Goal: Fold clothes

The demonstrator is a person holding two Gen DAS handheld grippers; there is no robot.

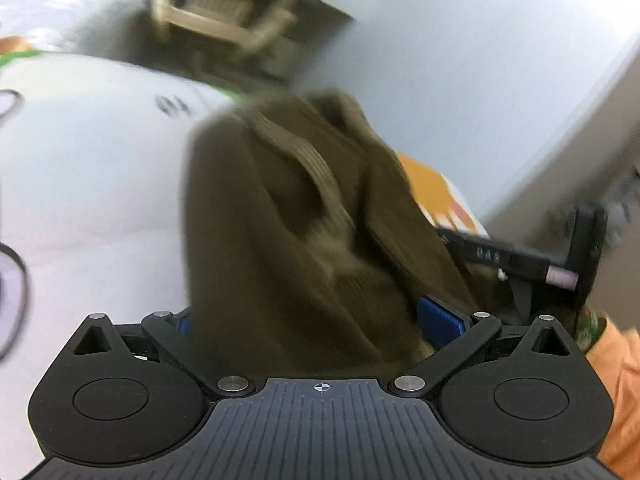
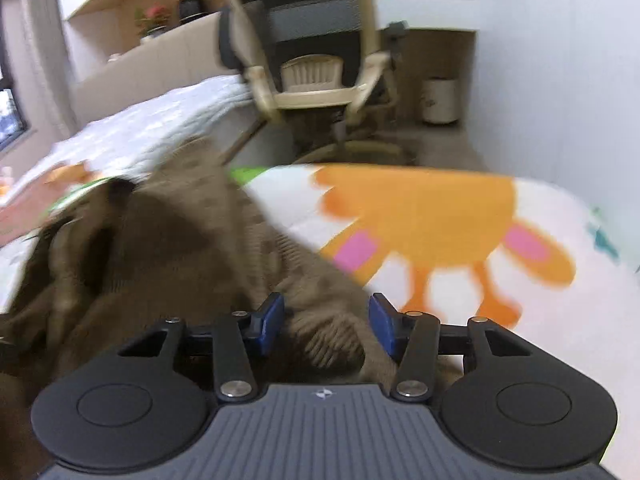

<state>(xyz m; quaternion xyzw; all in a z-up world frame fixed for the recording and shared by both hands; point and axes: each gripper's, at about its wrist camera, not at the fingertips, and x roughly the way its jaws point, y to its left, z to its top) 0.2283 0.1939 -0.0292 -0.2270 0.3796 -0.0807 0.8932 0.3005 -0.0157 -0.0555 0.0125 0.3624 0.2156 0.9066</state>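
The left gripper (image 1: 312, 320) has its blue pads spread wide, with the sweater (image 1: 304, 220) bunched between them; whether it pinches the cloth cannot be told. The right gripper (image 2: 326, 320) is parted too, a ribbed fold lying between its fingers. The sweater (image 2: 168, 248) is brown knit (rumpled, ribbed band twisted, blurred), heaped toward 10 o'clock on a white mat (image 2: 420, 216) with an orange figure. A chair (image 2: 312, 52) stands at 12 o'clock.
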